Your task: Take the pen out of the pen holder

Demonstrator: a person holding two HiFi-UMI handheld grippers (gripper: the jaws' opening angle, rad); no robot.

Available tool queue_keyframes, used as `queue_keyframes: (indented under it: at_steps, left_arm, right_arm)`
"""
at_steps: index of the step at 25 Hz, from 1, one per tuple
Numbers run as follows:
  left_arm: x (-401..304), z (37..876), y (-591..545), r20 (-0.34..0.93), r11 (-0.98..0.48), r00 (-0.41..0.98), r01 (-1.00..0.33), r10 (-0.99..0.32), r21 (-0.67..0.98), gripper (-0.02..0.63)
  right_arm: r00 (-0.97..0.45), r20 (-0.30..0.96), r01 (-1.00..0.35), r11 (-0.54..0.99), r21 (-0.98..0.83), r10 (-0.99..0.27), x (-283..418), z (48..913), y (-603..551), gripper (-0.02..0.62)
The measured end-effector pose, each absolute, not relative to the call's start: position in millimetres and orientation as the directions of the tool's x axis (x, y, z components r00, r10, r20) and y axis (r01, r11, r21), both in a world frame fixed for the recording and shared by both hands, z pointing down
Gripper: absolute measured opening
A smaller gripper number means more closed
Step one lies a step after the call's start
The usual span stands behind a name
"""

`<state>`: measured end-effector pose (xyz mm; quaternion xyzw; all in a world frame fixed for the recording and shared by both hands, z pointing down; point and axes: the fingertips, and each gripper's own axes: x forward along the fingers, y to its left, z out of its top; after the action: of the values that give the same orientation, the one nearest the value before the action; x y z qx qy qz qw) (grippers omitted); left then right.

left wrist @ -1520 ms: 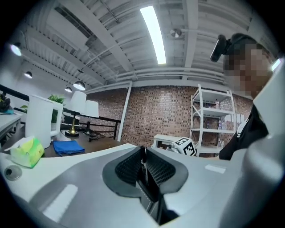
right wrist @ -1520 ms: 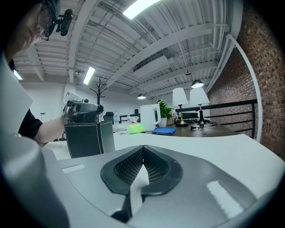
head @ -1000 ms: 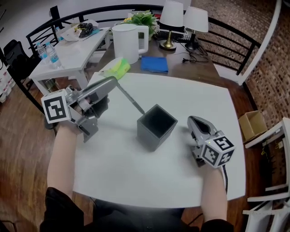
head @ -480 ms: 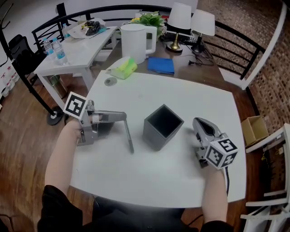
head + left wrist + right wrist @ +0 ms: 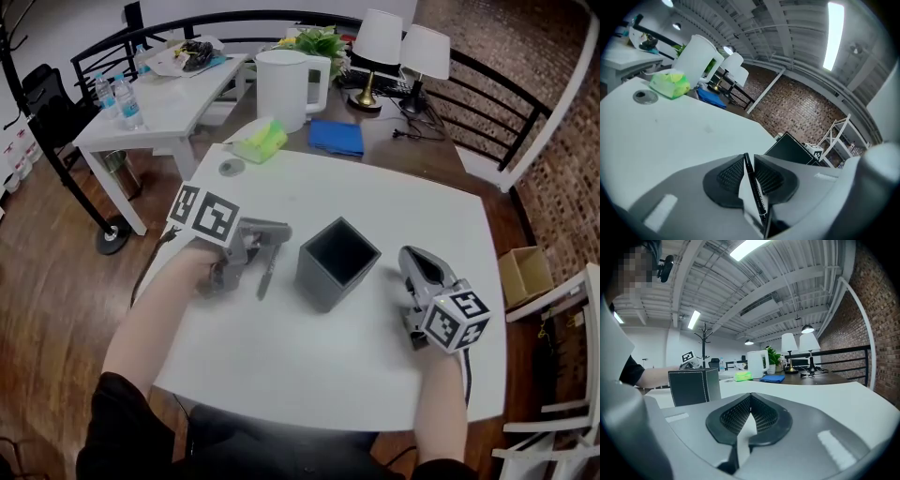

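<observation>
While I hold both grippers over the white surface [image 5: 394, 202], I note the following.

Left gripper [image 5: 274, 234]: it sits low by the left edge of the surface, just left of the pen holder [image 5: 323, 286]. In the left gripper view its jaws [image 5: 749, 157] are nearly together and clamped on the pen [image 5: 754, 187]. The dark barrel runs along the narrow gap between the ribbed pads [image 5: 730, 174].

Pen [image 5: 266, 274]: it is fully out of the pen holder. From the head view it slants down from the jaws toward the near-left part of the surface, beside the holder and not touching it. I cannot tell whether its lower end rests on the surface.

Pen holder: a dark square box, upright and open at the top, near the middle of the surface. I see only a dark interior. It also shows ahead in both gripper views [image 5: 790, 150] [image 5: 693, 386].

Right gripper [image 5: 409, 255]: it sits between the holder and the right edge, apart from the holder. Its jaws [image 5: 751, 395] are closed tip to tip with nothing between them.

Other items: a small round disc [image 5: 232, 167] lies near the far-left corner of the surface. Beyond the far edge, on a brown table, are a green bundle [image 5: 258, 141], a blue cloth [image 5: 336, 138] and a white kettle [image 5: 289, 86].
</observation>
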<state>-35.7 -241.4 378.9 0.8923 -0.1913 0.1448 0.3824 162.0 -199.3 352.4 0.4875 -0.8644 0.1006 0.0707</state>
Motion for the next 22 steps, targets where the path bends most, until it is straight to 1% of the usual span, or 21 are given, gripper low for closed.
queue_keyframes:
  at_steps: [5,7,8,14,16,22]
  left_arm:
    - [-32.9,376.8,-244.6,0.407,-0.646,0.841,-0.536,-0.356,0.543,0.052]
    - [-30.0,375.6,-243.6,0.406,-0.652,0.827,-0.558,-0.389,0.512,0.099]
    - [-29.1,375.3,-243.3,0.406,-0.654,0.818,-0.572,-0.408,0.495,0.11]
    - [-38.2,372.1,-255.3,0.387,-0.672,0.731,-0.677,-0.563,0.302,0.11]
    - [-44.7,371.3,-257.7,0.367,-0.669,0.713,-0.696,-0.597,0.261,0.11]
    - [-67.8,353.1,-255.0,0.248,-0.7,0.707,-0.702,-0.663,0.129,0.107]
  right_arm:
    - [-0.516,0.221,-0.856,0.506,-0.104,-0.828,161.9,351.8,-199.5,0.014]
    - [-0.516,0.222,-0.856,0.506,-0.104,-0.827,162.4,351.8,-199.8,0.014]
    - [-0.516,0.223,-0.856,0.506,-0.105,-0.827,162.6,351.7,-199.8,0.014]
    - [-0.513,0.218,-0.858,0.503,-0.106,-0.83,163.4,351.6,-199.9,0.014]
    - [-0.513,0.218,-0.858,0.503,-0.105,-0.83,162.8,351.9,-199.6,0.014]
    - [-0.514,0.219,-0.858,0.504,-0.104,-0.829,162.7,352.3,-199.5,0.014]
